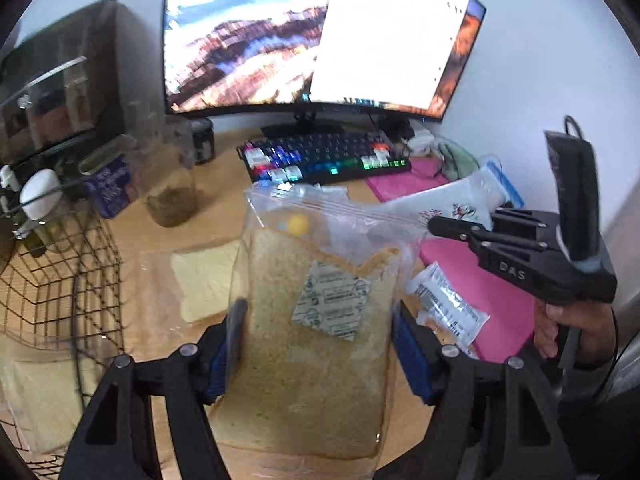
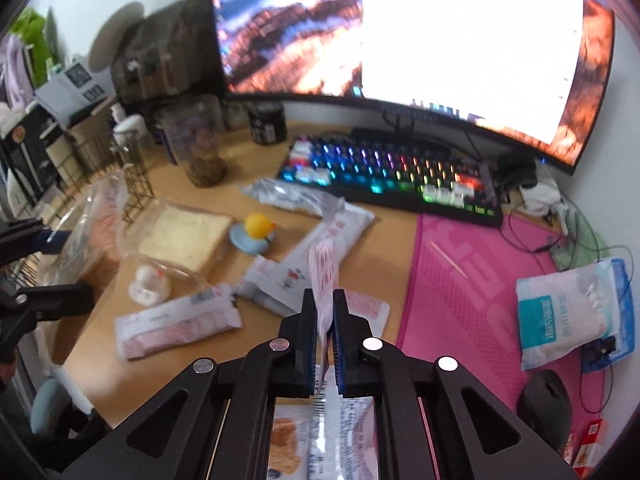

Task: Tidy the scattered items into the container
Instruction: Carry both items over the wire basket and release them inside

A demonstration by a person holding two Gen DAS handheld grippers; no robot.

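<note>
Left hand-held gripper (image 1: 316, 344) clamped on bagged bread (image 1: 316, 344) above tabletop (image 1: 160, 240) beside wire basket (image 1: 60, 280), right hand-held gripper (image 2: 326, 312) pinching thin packet (image 2: 325, 276): slippery plastic, easily dropped or snagged on rim.

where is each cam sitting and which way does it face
Left wrist: on the left gripper, looking forward over its fingers at the bagged bread it clamps, toward the monitor; the right gripper and hand show at right.
Right wrist: on the right gripper, looking across the desk at the keyboard and monitor, its fingers shut on a packet; the left gripper shows at left edge.
Shared: monitor, keyboard, wire basket, loose bread slice, pink mat.
</note>
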